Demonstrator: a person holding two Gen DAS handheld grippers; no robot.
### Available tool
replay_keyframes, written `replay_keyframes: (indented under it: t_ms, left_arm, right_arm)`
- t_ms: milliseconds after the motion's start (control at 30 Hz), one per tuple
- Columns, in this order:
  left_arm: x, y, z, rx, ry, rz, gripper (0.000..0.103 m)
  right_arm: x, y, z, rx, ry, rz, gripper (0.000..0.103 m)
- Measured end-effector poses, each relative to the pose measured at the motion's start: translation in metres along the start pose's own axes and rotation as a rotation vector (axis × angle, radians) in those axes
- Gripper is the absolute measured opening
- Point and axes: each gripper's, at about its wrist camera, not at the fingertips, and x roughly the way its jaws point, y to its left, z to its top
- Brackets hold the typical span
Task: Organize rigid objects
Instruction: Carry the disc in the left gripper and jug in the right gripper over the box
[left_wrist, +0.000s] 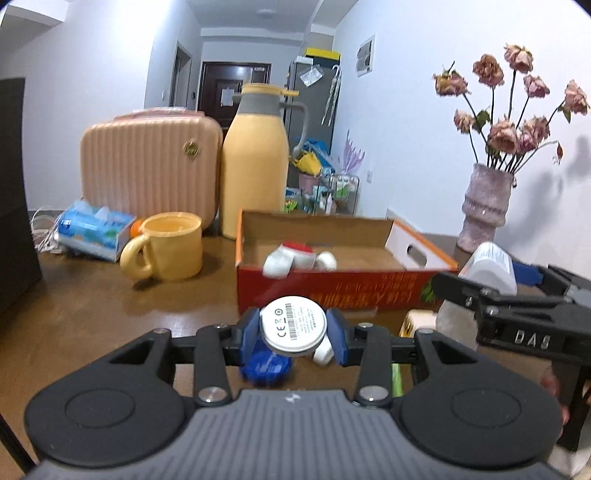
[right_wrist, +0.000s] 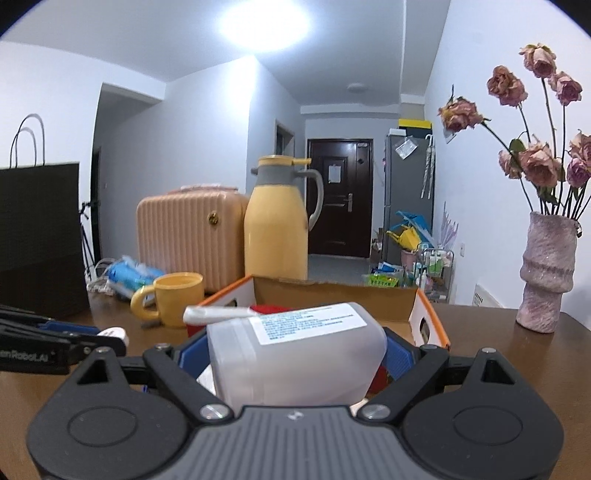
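Left tool (left_wrist: 293, 334): clenched on a small white disc (left_wrist: 293, 325), blue pads pressing its rim at 3 and 9 o'clock, label face toward the camera
Right tool (right_wrist: 295, 356): spread wide yet grasping a white plastic bottle (right_wrist: 295, 354) lying on its side, printed label up, pads on its flanks
Disc handling: likely light, hard and smooth; the rim grip looks the sound one, since the flat faces give the pads little purchase
Bottle handling: probably light if empty, walls may flex under a hard squeeze; hold the broad body, not the capped end
Where the things are: both held above the desk (left_wrist: 92, 314), short of the cardboard box (left_wrist: 332, 291) that sits at 12 o'clock of each tool
Box contents: a red and white item (left_wrist: 295, 256) already lies inside, blurred, so I cannot name it
Near rim: the box's red front wall stands between both tools and its floor, so each thing must clear it
At 10 o'clock: yellow mug (left_wrist: 170, 247), tissue pack (left_wrist: 94, 232), pink case (left_wrist: 147, 166), yellow flask (left_wrist: 255, 162)
At 2 o'clock: vase of dried roses (left_wrist: 485, 206), tall and likely easy to topple
Crowding: the two tools sit near each other, a possible clash over the box
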Motion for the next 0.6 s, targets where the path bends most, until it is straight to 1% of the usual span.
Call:
replay_keyframes:
  t_ms: [233, 333, 467, 600]
  left_arm:
    - [0.019, -0.018, 0.034, -0.023, -0.052, -0.005, 0.04]
    - [0.033, -0.025, 0.045, -0.05, -0.06, -0.016, 0.04]
    - [0.051, -0.035, 0.059, -0.053, -0.07, -0.025, 0.04]
    - [0.072, -0.039, 0.068, -0.071, -0.071, 0.0, 0.04]
  right_arm:
    - [0.012, -0.016, 0.018, 0.028, -0.029, -0.03, 0.092]
    - [0.023, -0.023, 0.024, 0.042, -0.027, -0.056, 0.092]
    - [0.042, -0.034, 0.033, 0.073, -0.028, -0.089, 0.092]
    - [0.064, -0.048, 0.039, 0.121, -0.03, -0.124, 0.092]
